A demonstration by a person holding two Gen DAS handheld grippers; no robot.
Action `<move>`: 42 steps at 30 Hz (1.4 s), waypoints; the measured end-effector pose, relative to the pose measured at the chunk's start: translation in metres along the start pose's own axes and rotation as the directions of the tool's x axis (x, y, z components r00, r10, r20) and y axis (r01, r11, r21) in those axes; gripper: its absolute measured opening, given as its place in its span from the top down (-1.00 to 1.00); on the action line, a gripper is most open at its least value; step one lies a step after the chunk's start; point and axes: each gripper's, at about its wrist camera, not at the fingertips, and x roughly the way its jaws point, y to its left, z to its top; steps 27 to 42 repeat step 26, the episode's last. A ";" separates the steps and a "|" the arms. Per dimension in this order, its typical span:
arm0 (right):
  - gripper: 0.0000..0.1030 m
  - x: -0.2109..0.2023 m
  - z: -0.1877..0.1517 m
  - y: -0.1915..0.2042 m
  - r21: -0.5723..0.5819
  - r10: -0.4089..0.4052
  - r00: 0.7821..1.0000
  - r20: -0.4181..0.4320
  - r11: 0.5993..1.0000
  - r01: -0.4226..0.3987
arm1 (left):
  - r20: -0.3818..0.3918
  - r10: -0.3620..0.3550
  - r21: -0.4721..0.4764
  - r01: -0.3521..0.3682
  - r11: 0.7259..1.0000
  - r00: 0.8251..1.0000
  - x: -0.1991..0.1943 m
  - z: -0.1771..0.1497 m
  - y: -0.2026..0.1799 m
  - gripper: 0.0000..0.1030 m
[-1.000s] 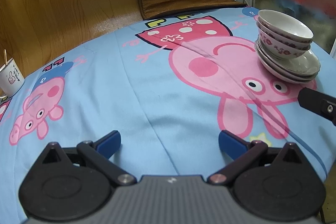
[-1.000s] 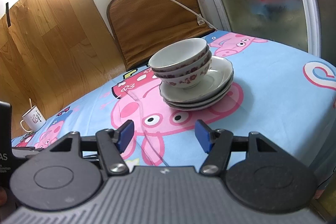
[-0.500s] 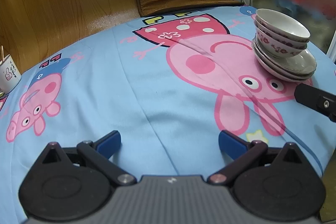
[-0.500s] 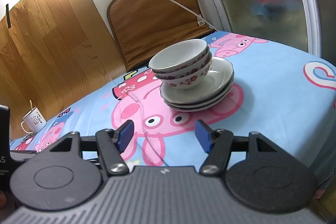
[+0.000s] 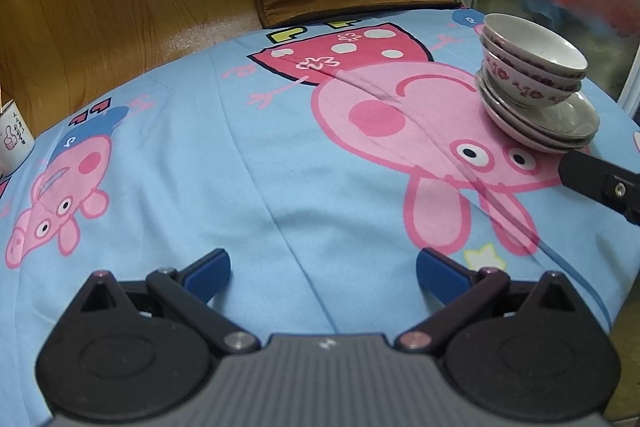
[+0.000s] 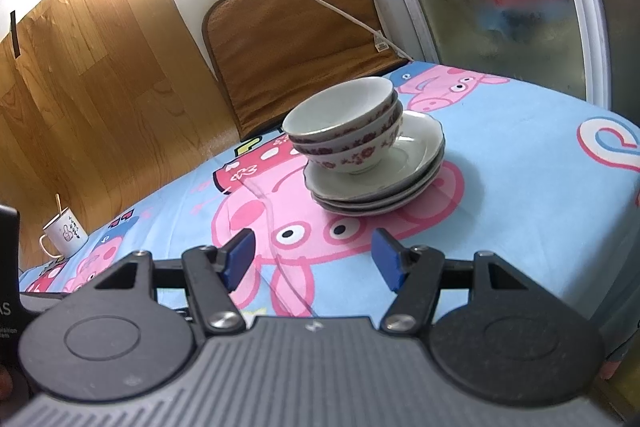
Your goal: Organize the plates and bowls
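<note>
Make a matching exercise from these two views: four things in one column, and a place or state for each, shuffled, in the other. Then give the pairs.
Things:
1. stack of bowls
2. stack of plates
3. mug
4. right claw

Places or states:
A. open, with nothing between its blue pads
B. at the far left edge of the tablecloth, with a stick in it
C. nested together on the top plate
D. directly on the tablecloth, under the bowls

Pairs: 1-C, 2-D, 3-B, 4-A
</note>
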 end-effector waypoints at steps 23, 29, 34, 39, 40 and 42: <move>-0.29 0.003 -0.002 0.001 0.002 -0.005 1.000 -0.003 1.000 0.005 | 0.033 -0.053 0.011 0.052 0.999 0.998 -0.006 -0.002 -0.005 -1.00; -0.29 0.003 -0.002 0.001 0.002 -0.004 1.000 -0.004 1.000 0.004 | 0.036 -0.056 0.019 0.056 0.998 0.998 -0.006 -0.002 -0.005 -1.00; -0.29 0.003 -0.002 0.001 0.002 -0.004 1.000 -0.004 1.000 0.004 | 0.036 -0.056 0.019 0.056 0.998 0.998 -0.006 -0.002 -0.005 -1.00; -0.29 0.003 -0.002 0.001 0.002 -0.004 1.000 -0.004 1.000 0.004 | 0.036 -0.056 0.019 0.056 0.998 0.998 -0.006 -0.002 -0.005 -1.00; -0.29 0.003 -0.002 0.001 0.002 -0.004 1.000 -0.004 1.000 0.004 | 0.036 -0.056 0.019 0.056 0.998 0.998 -0.006 -0.002 -0.005 -1.00; -0.29 0.003 -0.002 0.001 0.002 -0.004 1.000 -0.004 1.000 0.004 | 0.036 -0.056 0.019 0.056 0.998 0.998 -0.006 -0.002 -0.005 -1.00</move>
